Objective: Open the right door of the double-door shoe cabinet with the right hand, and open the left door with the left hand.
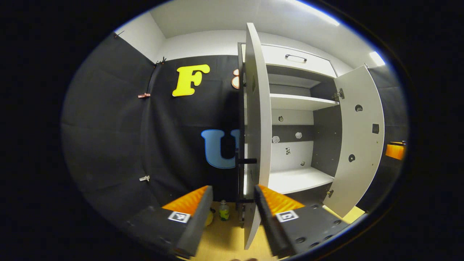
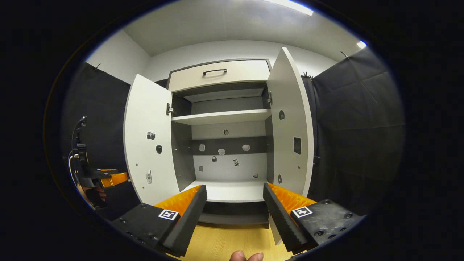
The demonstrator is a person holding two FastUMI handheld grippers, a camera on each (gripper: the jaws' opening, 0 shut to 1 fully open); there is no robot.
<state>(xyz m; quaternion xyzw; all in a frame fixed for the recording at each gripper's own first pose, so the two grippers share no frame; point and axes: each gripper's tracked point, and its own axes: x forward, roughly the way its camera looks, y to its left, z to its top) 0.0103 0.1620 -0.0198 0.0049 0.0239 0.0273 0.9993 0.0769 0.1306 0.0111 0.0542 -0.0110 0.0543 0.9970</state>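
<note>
Both doors were swung out. In the right gripper view the cabinet sat dead ahead with the left door and right door folded back, shelves bare, drawer above shut. Task looked done or nearly so; judgement only.

Left gripper: jaws spread, holding nothing. In its own view it sat just off the left door's free edge, with the handle near but apart from both fingers. The right door stood wide open beyond. A bottle was on the floor behind the door edge.

Right gripper: jaws also spread, empty, aimed at the bottom shelf, near the right door's lower corner, not touching as far as I could tell. The left gripper showed far off past the left door.

Risks from here:
- The left door's edge stood between the left fingers' line. Any forward push could knock the door back toward closed, or clip the handle.
- A push outward on a door already at full swing could strain the hinges.
- The right finger was close to the right door's bottom corner. A sideways drift on retreat could snag it and swing the door in.
- A low move on the left side could tip the bottle.

Cleanest exit: pull both straight back.
</note>
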